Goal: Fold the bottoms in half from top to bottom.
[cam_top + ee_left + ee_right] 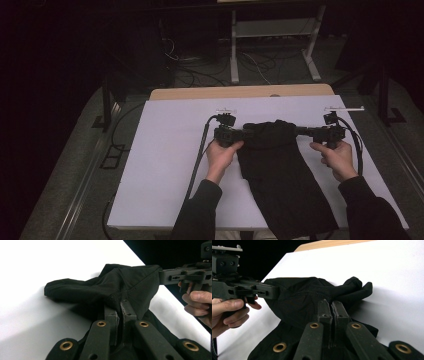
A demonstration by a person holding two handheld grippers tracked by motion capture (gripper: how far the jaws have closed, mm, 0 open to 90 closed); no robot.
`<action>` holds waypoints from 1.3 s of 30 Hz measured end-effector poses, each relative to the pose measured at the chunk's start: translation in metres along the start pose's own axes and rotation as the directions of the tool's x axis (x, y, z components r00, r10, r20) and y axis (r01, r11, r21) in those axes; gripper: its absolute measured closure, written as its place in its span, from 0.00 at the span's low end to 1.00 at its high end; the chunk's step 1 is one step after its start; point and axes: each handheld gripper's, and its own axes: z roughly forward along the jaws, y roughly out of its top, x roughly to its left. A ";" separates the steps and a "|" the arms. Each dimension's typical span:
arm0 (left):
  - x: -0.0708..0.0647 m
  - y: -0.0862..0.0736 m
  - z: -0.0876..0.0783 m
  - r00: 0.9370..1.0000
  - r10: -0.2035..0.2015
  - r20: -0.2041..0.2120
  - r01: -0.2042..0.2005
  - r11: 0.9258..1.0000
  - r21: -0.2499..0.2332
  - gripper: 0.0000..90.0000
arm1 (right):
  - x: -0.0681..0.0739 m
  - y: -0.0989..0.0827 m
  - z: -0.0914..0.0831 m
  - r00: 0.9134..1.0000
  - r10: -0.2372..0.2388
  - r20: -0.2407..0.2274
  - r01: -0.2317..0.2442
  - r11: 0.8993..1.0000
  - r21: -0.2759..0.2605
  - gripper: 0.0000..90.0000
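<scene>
High view: my left gripper [248, 132] and right gripper [300, 132] are each clamped on an opposite side of the black garment [280, 175], which trails toward six o'clock over the white table [165, 165].

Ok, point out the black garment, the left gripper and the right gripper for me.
black garment [280, 170], high view, middle of the cloth.
left gripper [120, 305], left gripper view, between its fingertips pinching the cloth.
right gripper [331, 305], right gripper view, between its fingertips.

White table cover [165, 165], floor cables [260, 62].
</scene>
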 end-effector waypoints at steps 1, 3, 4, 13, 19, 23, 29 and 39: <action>0.000 0.000 0.000 1.000 0.000 0.000 0.000 1.000 0.000 0.95 | 0.000 0.000 0.000 1.000 0.000 0.000 0.000 1.000 0.000 0.95; -0.003 -0.001 0.001 1.000 0.005 -0.001 -0.005 1.000 0.006 0.95 | 0.001 -0.001 -0.003 1.000 0.002 -0.002 -0.002 1.000 0.002 0.95; -0.004 -0.001 0.001 1.000 0.004 0.001 -0.004 1.000 0.007 0.95 | 0.001 -0.002 -0.004 1.000 0.002 -0.003 -0.002 1.000 0.005 0.95; -0.017 -0.005 -0.003 0.999 0.032 0.015 -0.033 0.999 0.015 0.95 | 0.005 -0.009 -0.015 1.000 0.002 -0.008 -0.002 1.000 0.014 0.95; -0.028 -0.009 -0.009 0.998 0.058 0.029 -0.059 0.998 0.005 0.95 | 0.007 -0.011 -0.021 1.000 0.008 -0.018 -0.007 1.000 0.010 0.95; -0.036 -0.011 -0.013 0.996 0.074 0.041 -0.074 0.997 -0.004 0.95 | 0.011 -0.014 -0.025 1.000 0.010 -0.027 -0.009 1.000 0.015 0.95; -0.041 -0.015 -0.017 0.995 0.080 0.052 -0.080 0.997 -0.008 0.95 | 0.013 -0.018 -0.030 0.999 0.007 -0.032 -0.006 1.000 0.022 0.95; -0.042 -0.033 -0.018 0.994 0.070 0.078 -0.070 0.998 -0.007 0.95 | 0.018 -0.028 -0.035 0.999 0.004 -0.043 -0.002 0.999 0.053 0.95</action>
